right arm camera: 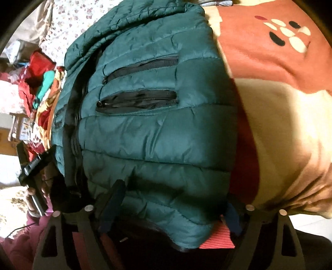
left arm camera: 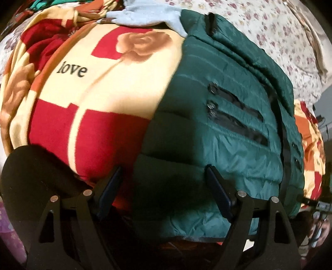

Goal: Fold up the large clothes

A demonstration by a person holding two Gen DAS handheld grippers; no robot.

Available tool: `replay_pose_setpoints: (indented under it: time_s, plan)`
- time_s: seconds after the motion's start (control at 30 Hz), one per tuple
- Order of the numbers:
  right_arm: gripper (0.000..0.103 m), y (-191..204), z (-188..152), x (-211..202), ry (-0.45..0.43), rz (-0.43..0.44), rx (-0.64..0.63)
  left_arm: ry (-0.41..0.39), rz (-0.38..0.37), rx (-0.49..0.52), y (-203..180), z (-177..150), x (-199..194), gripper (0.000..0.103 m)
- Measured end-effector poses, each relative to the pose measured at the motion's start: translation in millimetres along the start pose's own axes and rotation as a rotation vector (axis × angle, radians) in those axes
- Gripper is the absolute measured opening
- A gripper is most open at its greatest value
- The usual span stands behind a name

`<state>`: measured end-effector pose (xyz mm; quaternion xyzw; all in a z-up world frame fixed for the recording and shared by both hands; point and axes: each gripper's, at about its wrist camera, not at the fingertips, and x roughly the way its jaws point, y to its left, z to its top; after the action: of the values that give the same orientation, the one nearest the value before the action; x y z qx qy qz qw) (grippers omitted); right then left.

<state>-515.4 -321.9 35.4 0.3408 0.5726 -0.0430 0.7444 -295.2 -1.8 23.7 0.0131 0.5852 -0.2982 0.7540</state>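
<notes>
A dark green puffer jacket point(left arm camera: 217, 145) lies flat on a rose-patterned blanket point(left arm camera: 103, 83) with its black zip pockets facing up. My left gripper point(left arm camera: 162, 174) stands open over the jacket's near left edge, where green fabric meets the red blanket. In the right wrist view the jacket point(right arm camera: 155, 135) fills the middle, on the blanket point(right arm camera: 269, 114). My right gripper point(right arm camera: 174, 197) is open and wide. The jacket's near hem bulges between its fingers, and the right fingertip is partly hidden by fabric. The left gripper's body point(right arm camera: 31, 166) shows at the left, held by a hand point(right arm camera: 34, 199).
A floral bedsheet point(left arm camera: 269, 31) lies behind the jacket. A light blue garment point(left arm camera: 145, 14) sits past the collar. A heap of red and teal clothes point(right arm camera: 41, 83) is piled at the far left. A dark rounded shape point(left arm camera: 31, 176) sits by the left gripper.
</notes>
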Motion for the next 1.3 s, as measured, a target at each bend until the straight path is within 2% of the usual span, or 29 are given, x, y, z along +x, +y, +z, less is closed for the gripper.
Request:
replay_pose_setpoints:
  time_s: [0.13, 0.23, 0.33, 0.57, 0.6, 0.63, 0.67, 0.73, 0.77, 0.83, 0.97, 1.3]
  plan:
    - [0.084, 2.8, -3.8, 8.1, 0.016, 0.008, -0.014, 0.009, -0.01, 0.025, -5.4, -7.4, 2.2, 0.082]
    - [0.074, 18.5, -3.9, -4.4, -0.02, 0.052, -0.075, 0.012, -0.012, 0.025, -4.0, -7.6, 2.6, 0.082]
    - [0.074, 22.2, -2.5, -11.2, -0.043, 0.087, -0.093, 0.012, -0.014, 0.01, -5.1, -5.8, 3.1, 0.082]
    - [0.073, 20.3, -2.3, 6.4, -0.041, 0.059, -0.069, 0.008, 0.003, 0.024, -5.8, -8.1, 1.9, 0.081]
    - [0.062, 22.9, -1.9, 3.8, -0.053, 0.043, -0.079, 0.007, 0.006, 0.027, -7.4, -7.6, 2.2, 0.08]
    - [0.048, 24.7, -1.5, 0.7, -0.065, 0.022, -0.095, 0.003, 0.009, 0.036, -8.9, -8.1, 1.1, 0.066]
    - [0.042, 29.7, -1.2, -4.0, -0.08, -0.006, -0.128, -0.008, 0.025, 0.047, -12.3, -8.2, -0.3, 0.049]
    - [0.029, 34.4, -0.5, -13.0, -0.108, -0.024, -0.17, -0.023, 0.053, 0.071, -17.4, -8.1, -4.1, 0.032]
    - [0.028, 37.6, -0.6, -17.1, -0.121, -0.028, -0.187, -0.03, 0.069, 0.088, -20.0, -8.2, -6.8, 0.023]
    - [0.026, 42.7, -0.8, -23.1, -0.137, -0.038, -0.221, -0.048, 0.087, 0.111, -24.0, -8.1, -11.9, 0.016]
    - [0.025, 50.3, 3.7, -37.3, -0.188, -0.016, -0.243, -0.088, 0.083, 0.151, -34.6, -5.4, -28.9, 0.012]
    - [0.024, 71.4, 22.7, -86.9, -0.351, 0.037, -0.26, -0.229, 0.027, 0.161, -48.6, 23.7, -80.5, 0.011]
